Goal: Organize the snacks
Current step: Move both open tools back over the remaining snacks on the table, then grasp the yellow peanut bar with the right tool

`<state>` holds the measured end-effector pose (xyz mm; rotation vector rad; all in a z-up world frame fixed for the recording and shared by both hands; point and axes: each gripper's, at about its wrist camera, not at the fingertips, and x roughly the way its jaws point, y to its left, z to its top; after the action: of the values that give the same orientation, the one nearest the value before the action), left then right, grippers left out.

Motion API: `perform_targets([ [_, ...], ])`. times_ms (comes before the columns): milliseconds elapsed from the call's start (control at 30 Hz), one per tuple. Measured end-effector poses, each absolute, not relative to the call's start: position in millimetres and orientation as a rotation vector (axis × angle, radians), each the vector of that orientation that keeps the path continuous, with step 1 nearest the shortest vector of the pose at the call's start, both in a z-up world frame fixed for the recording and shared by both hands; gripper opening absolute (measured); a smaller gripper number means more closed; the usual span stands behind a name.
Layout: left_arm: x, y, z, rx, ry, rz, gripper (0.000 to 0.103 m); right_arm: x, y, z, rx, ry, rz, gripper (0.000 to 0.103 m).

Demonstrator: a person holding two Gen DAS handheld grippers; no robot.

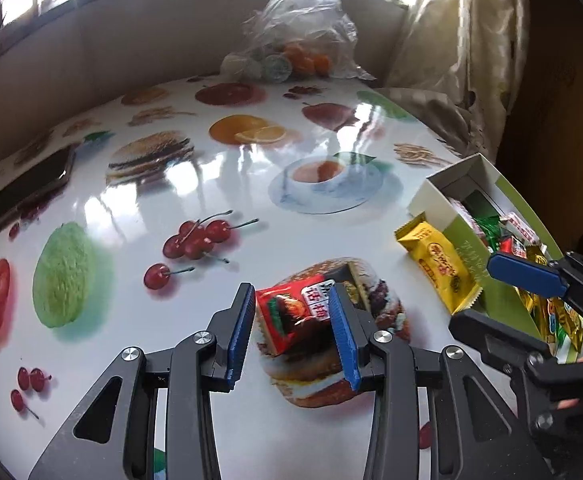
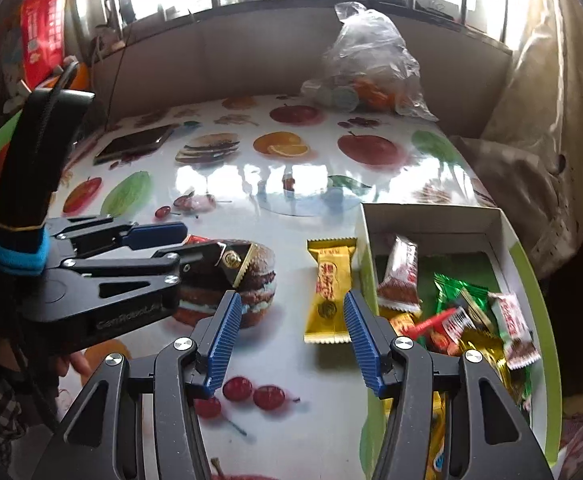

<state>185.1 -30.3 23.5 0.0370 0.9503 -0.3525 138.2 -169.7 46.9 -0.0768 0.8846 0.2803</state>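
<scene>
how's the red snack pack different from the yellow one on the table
The red snack pack sits between the left gripper fingers, over the printed burger; the yellow snack pack lies flat beside the box, ahead of the open right gripper. The red one has a food picture and white label; the yellow one has red print and a round gold emblem. The yellow pack looks longer and narrower. Both are sealed wrappers with crimped ends, still outside the box.

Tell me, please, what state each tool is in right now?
Left tool: closed on the red snack packet.
Right tool: open, holding nothing; the yellow packet lies ahead, ungripped.
</scene>
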Motion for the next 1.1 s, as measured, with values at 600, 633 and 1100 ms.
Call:
perform_targets([
  [600, 187.1, -13.5, 31.5, 0.000, 0.927, -0.340, 0.039, 167.6, -156.6, 26.2, -0.147, 0.929, 0.278, 0.054],
  [633, 188.9, -12.5, 32.4, -0.010, 0.926, -0.343, 0.039, 167.7, -158.2, 27.6, -0.120, 0.935, 0.297, 0.054],
  [1100, 207.6, -28.6, 26.0, 0.001, 0.958, -0.387, 0.039, 177.5, -156.3, 25.3, -0.150, 0.957, 0.271, 0.054],
])
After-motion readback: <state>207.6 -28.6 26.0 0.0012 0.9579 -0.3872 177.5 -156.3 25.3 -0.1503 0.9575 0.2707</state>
